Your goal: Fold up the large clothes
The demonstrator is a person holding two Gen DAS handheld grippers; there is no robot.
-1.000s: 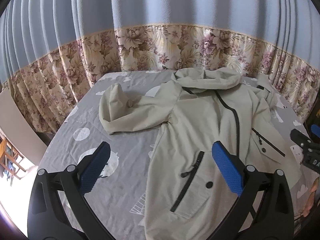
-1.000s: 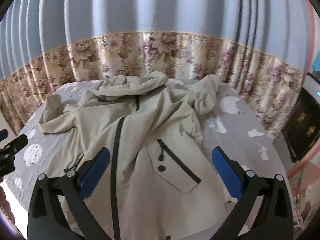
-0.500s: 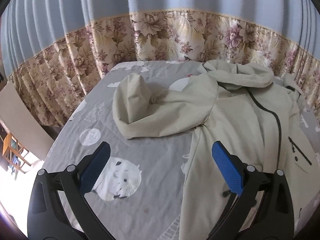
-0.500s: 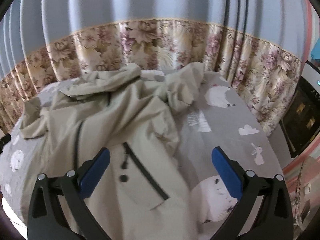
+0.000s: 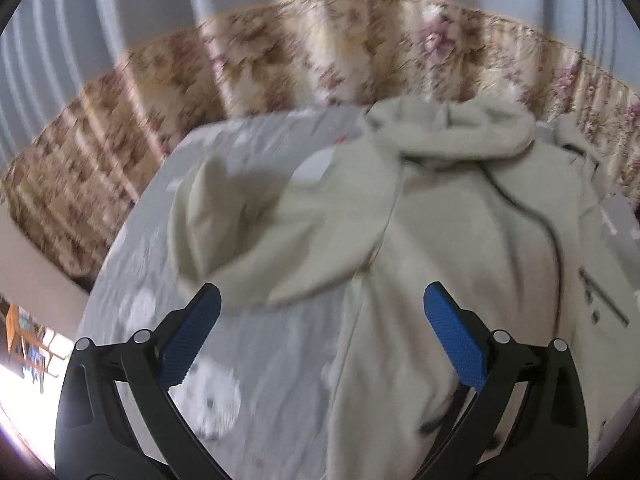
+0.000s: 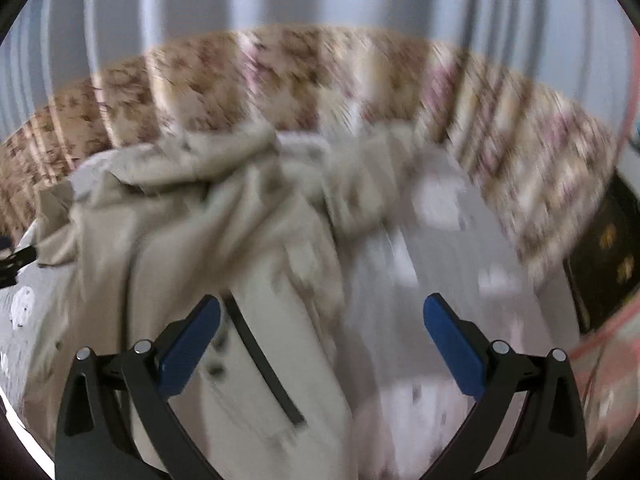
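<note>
A large beige hooded jacket (image 5: 460, 232) with black zips lies spread on a bed. Its left sleeve (image 5: 256, 236) is bent over on the grey sheet, its hood (image 5: 452, 132) lies at the far end. My left gripper (image 5: 320, 332) is open and empty, hovering above the sheet just short of that sleeve. In the right wrist view the jacket (image 6: 192, 248) fills the left half, with its crumpled right sleeve (image 6: 360, 184) further back. My right gripper (image 6: 320, 336) is open and empty above the jacket's right edge. Both views are motion-blurred.
The bed has a grey sheet (image 5: 260, 380) with white animal prints. Blue and floral curtains (image 5: 320, 60) hang behind it. A dark cabinet (image 6: 600, 264) stands at the right of the bed. The bed's left edge drops to a bright floor (image 5: 24, 360).
Both grippers have moved forward over the bed, toward the jacket's sleeves. The left one now faces the bent left sleeve, the right one the jacket's right edge. Both stay open.
</note>
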